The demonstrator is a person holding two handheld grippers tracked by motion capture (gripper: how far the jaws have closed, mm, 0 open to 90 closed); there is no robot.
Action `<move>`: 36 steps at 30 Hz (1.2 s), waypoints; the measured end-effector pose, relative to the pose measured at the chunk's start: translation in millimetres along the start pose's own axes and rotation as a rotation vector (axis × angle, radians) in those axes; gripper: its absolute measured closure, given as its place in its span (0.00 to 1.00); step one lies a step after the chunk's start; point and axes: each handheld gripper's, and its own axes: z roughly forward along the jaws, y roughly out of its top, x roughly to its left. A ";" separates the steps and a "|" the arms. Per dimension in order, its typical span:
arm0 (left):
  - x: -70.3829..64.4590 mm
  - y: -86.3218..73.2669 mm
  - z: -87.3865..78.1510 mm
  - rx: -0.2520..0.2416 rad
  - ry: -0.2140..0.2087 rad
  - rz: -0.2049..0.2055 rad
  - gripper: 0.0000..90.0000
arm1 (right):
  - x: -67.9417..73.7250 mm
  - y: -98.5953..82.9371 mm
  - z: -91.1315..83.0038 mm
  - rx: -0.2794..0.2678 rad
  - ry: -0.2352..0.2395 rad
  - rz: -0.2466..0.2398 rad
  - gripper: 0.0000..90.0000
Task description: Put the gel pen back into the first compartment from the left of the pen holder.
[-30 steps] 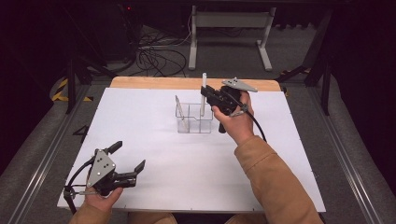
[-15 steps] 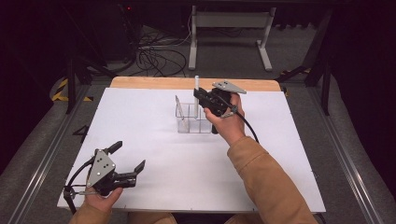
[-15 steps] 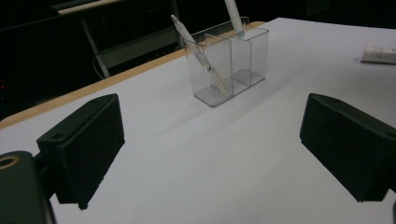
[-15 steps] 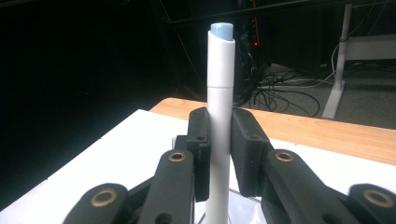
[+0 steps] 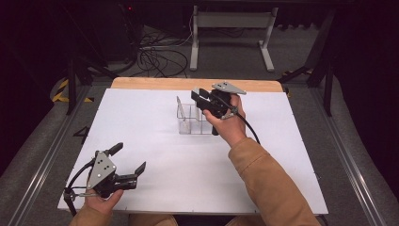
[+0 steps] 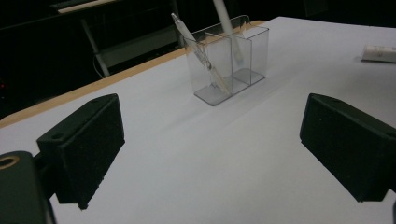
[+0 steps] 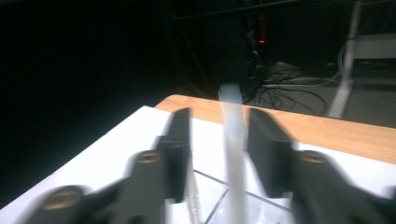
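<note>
Worktop, white-topped with a wooden far edge, was pictured carrying a clear three-compartment organiser near its middle. Above the organiser, the right tool was seen with its jaws parted either side of a pale pen, which stood upright between them, its lower end apparently already in a compartment; a second pen leaned in the end compartment. The left tool was held wide open and idle near the front edge. A clean release was judged to require further opening and a straight upward withdrawal.
</note>
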 end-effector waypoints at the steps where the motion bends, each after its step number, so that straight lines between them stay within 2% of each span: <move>1: 0.0 -0.1 0.0 0.001 0.000 0.000 0.08 | 0.3 0.1 -1.2 0.002 -0.008 -0.014 0.64; 5: -0.2 -0.2 0.3 0.001 0.001 0.000 0.08 | 0.0 2.3 -6.9 -0.008 -0.010 -0.044 0.60; 14: -0.4 -0.2 0.3 0.001 0.002 0.000 0.08 | -1.7 10.0 -18.9 -0.023 0.013 -0.072 0.53; 29: 0.6 -0.5 -0.2 0.002 0.006 -0.004 0.08 | -0.1 16.5 -40.8 -0.007 0.068 -0.108 0.46; 36: 0.5 -0.4 -0.5 0.001 0.007 -0.002 0.08 | -7.3 19.3 -59.7 0.006 0.074 -0.128 0.46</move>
